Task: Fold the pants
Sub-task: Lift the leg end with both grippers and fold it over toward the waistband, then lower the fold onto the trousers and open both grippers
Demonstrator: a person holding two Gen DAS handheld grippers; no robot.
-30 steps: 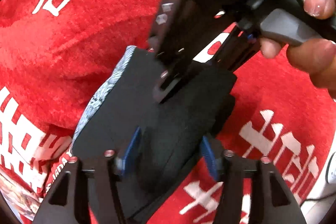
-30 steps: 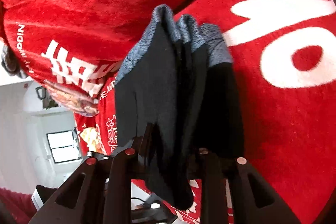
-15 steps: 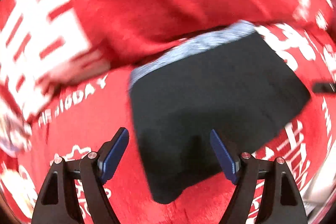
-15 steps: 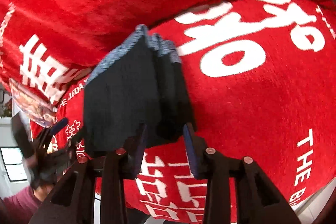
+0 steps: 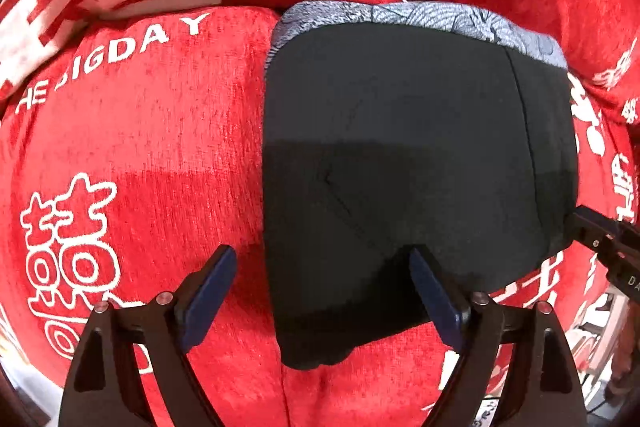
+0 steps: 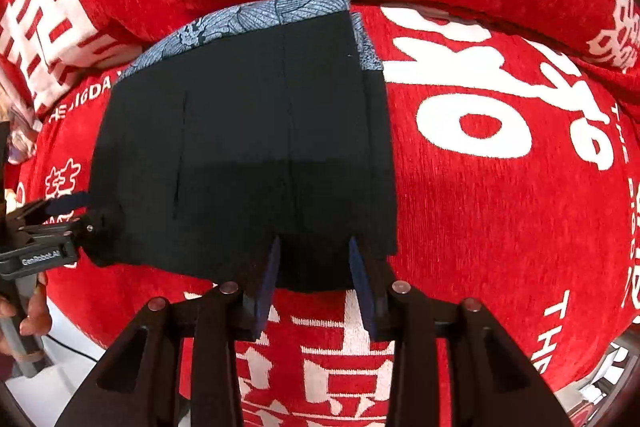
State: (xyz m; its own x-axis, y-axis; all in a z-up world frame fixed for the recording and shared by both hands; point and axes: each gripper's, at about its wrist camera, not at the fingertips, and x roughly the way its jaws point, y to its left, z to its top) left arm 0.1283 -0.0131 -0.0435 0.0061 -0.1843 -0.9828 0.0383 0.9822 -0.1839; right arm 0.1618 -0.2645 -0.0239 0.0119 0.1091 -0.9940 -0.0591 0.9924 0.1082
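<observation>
Black folded pants (image 5: 400, 155) lie flat on red blanket (image 5: 160, 147).
Left gripper (image 5: 320, 287) jaws opening, nothing clamped; right gripper (image 6: 314, 267) jaws apart over the hem.

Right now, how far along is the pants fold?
Done: the black pants lie flat on the red blanket as a compact folded stack, patterned waistband at the far edge. In hand: nothing. The left gripper is opening, its pads clear of the cloth; the right gripper hangs open above the near edge. Left: perhaps a last tidy.
</observation>
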